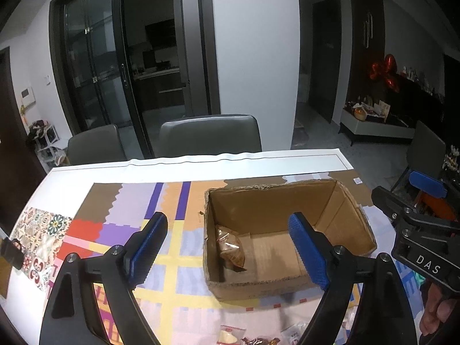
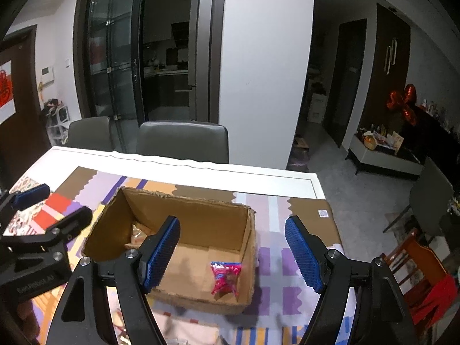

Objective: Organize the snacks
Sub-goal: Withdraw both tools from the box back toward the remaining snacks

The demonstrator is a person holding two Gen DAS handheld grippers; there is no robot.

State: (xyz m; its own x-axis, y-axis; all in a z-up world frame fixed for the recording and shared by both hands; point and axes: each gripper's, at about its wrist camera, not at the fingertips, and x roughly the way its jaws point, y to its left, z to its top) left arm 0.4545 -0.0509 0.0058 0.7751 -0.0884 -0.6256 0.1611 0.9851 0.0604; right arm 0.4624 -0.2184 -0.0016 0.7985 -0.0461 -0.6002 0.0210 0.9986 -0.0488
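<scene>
An open cardboard box (image 1: 287, 201) stands on the patterned table mat; it also shows in the right wrist view (image 2: 184, 210). A gold-brown snack packet (image 1: 231, 248) lies in its left corner, partly seen in the right wrist view (image 2: 138, 234). A pink-red snack packet (image 2: 225, 277) lies in its right front corner. My left gripper (image 1: 230, 251) is open and empty, hovering above the box's front left. My right gripper (image 2: 233, 254) is open and empty above the box's right side. More snack packets (image 1: 253, 336) lie on the mat in front of the box.
The white table (image 1: 86, 175) carries a colourful mat (image 1: 161, 201). Two grey chairs (image 1: 210, 135) stand at the far edge. The right gripper's body (image 1: 419, 230) sits at the right of the left wrist view. An orange-red chair (image 2: 422, 276) is at the right.
</scene>
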